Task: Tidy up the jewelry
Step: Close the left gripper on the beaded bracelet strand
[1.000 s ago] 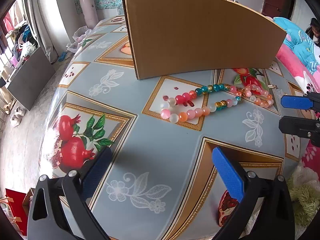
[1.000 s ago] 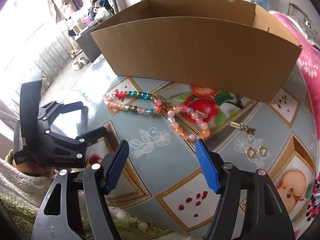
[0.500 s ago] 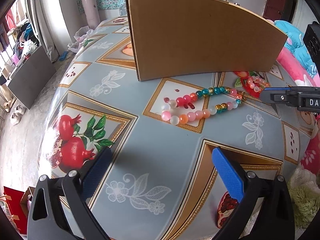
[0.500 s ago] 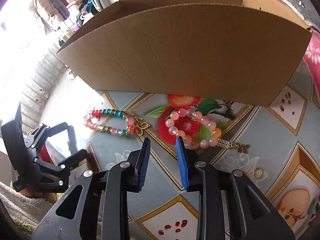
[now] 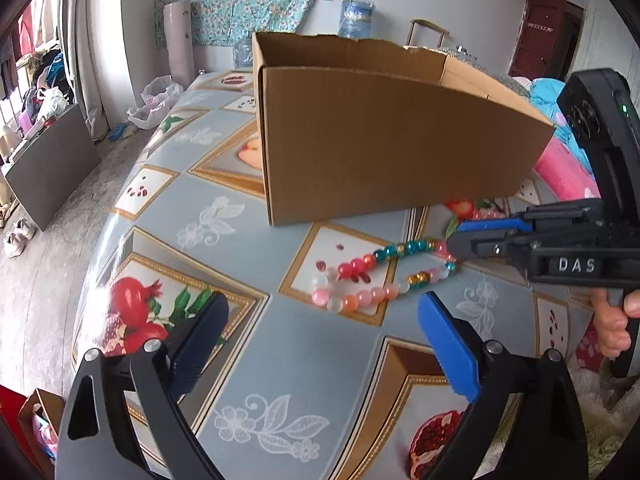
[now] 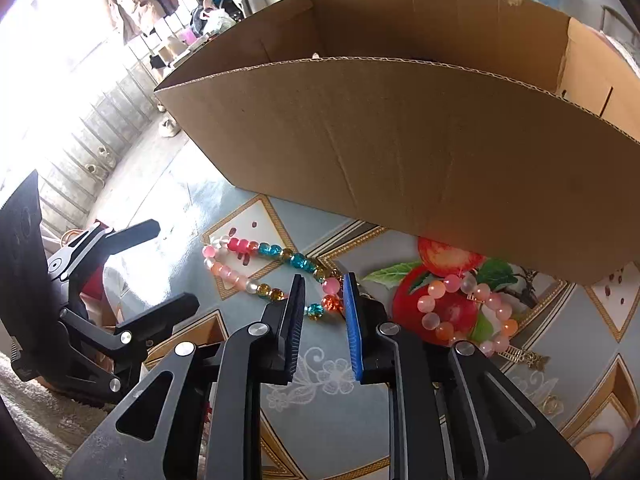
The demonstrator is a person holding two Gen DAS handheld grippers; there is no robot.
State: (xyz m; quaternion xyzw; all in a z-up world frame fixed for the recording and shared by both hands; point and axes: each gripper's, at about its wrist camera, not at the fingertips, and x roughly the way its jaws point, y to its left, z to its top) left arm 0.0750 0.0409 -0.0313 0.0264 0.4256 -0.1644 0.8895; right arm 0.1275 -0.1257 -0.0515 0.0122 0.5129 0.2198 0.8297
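A lived-in home: hanging clothes (image 5: 44, 72), floral wall cloth (image 5: 244, 0), and a fruit-print table cover (image 5: 280, 360).

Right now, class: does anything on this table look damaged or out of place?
Yes. The cardboard box has a ragged, torn top edge along its far wall. The multicoloured bead bracelet and the pink bead bracelet lie loose on the tablecloth outside the box, and a small gold piece lies apart.

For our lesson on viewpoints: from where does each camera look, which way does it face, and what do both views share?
Left wrist: sits on the open left gripper, faces the cardboard box; a hand shows.
Right wrist: sits on the right gripper, faces the multicolour bead bracelet and box.
Shared: box, bracelet, patterned table, each other's gripper.
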